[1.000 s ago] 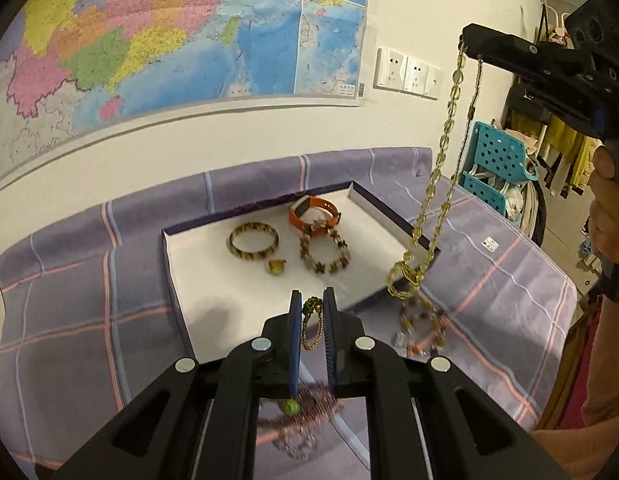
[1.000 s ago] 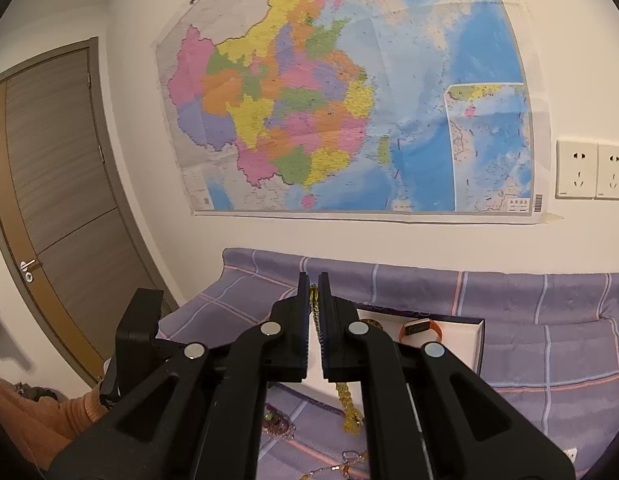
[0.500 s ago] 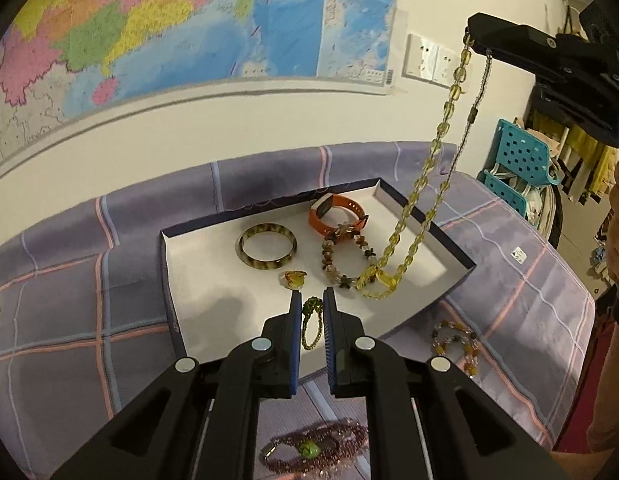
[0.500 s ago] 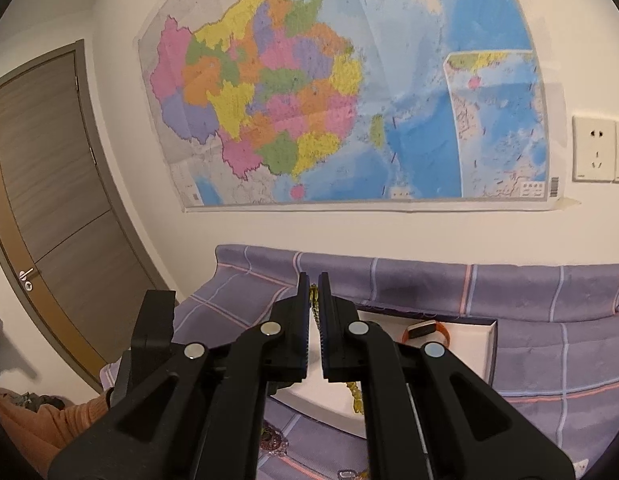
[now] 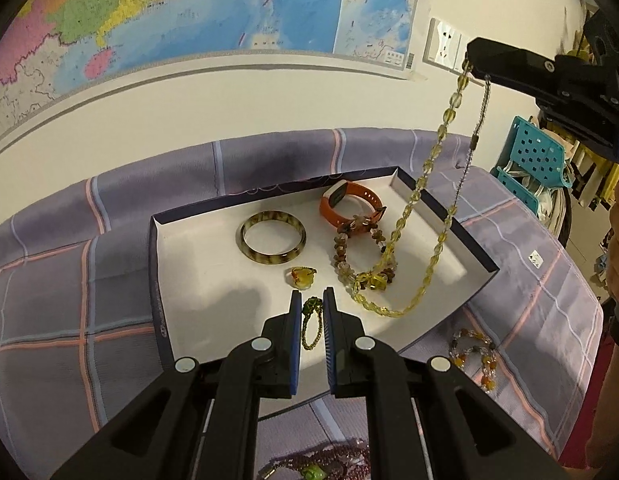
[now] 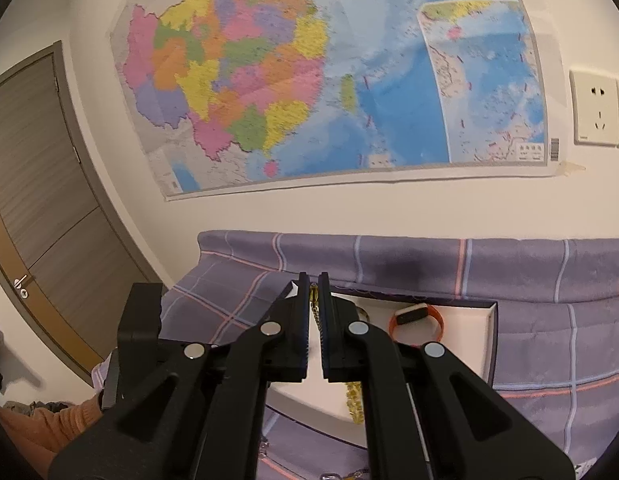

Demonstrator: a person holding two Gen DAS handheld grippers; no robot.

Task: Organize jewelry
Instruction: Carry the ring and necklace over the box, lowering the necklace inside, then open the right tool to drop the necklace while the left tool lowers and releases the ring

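Your right gripper (image 5: 471, 65) is clamped on the yellow bead necklace (image 5: 409, 208). A second ago its loop hung outside the white tray (image 5: 161, 280); now the low end drapes inside, so only release remains. Your left gripper (image 5: 312, 312) pinches a small green bracelet (image 5: 311, 322) over the tray's near edge. No legible writing; the wall map (image 6: 309, 72) text is blurred.

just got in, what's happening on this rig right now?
A person with two handheld grippers is sorting jewelry into a shallow white box on a plaid cloth. The right gripper dangles a yellow bead necklace, its lower loop already lying in the box. The left gripper holds a small green beaded bracelet over the box's near edge.
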